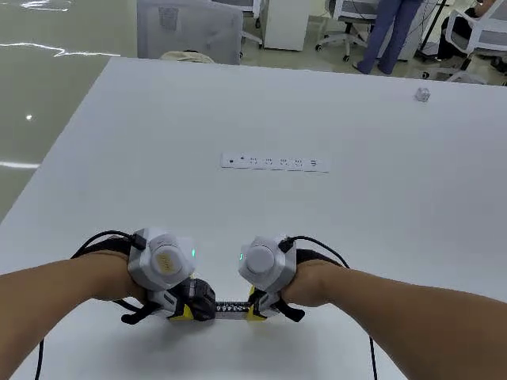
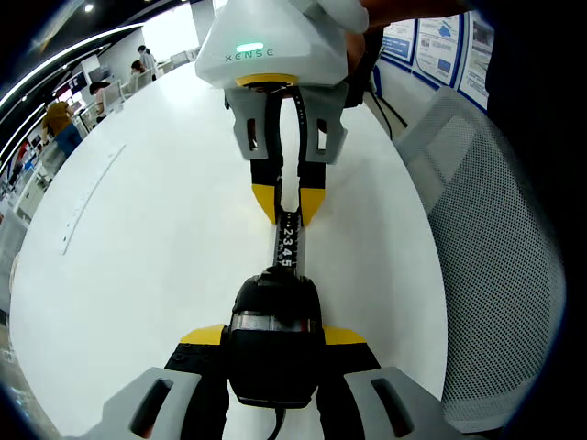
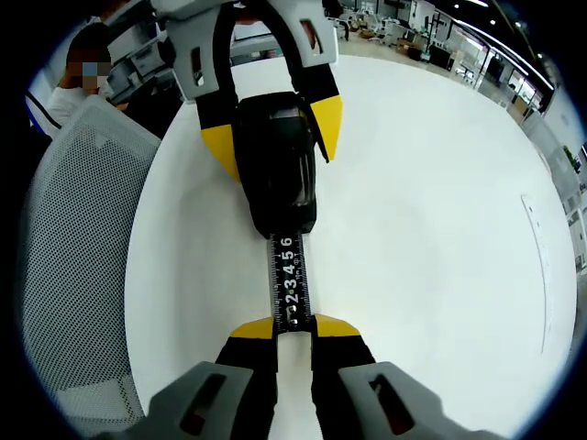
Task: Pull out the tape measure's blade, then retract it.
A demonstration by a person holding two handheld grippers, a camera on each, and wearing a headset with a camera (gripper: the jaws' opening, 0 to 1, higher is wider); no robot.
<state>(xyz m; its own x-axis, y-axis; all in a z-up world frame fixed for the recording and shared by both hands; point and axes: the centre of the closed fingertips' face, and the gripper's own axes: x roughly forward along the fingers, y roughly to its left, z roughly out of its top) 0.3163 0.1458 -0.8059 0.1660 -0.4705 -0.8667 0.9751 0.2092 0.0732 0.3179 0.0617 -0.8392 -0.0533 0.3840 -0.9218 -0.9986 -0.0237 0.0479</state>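
A black tape measure (image 2: 275,335) lies low over the white table, held in my left gripper (image 2: 275,339), whose yellow-tipped jaws are shut on its case. A short length of numbered blade (image 2: 285,246) runs out of the case toward my right gripper (image 2: 288,203). In the right gripper view, my right gripper (image 3: 293,325) is shut on the blade's (image 3: 288,280) end, and the black case (image 3: 278,165) sits beyond it inside the other gripper's jaws. In the head view both grippers stand close together near the table's front edge, left gripper (image 1: 188,309) and right gripper (image 1: 255,310), with the blade (image 1: 230,305) between them.
The white table (image 1: 261,119) stretches far ahead. A white power strip (image 1: 274,162) lies mid-table and a small object (image 1: 422,95) sits near the far right edge. Office chairs and a standing person are beyond the table. A mesh chair back (image 2: 495,238) is close behind me.
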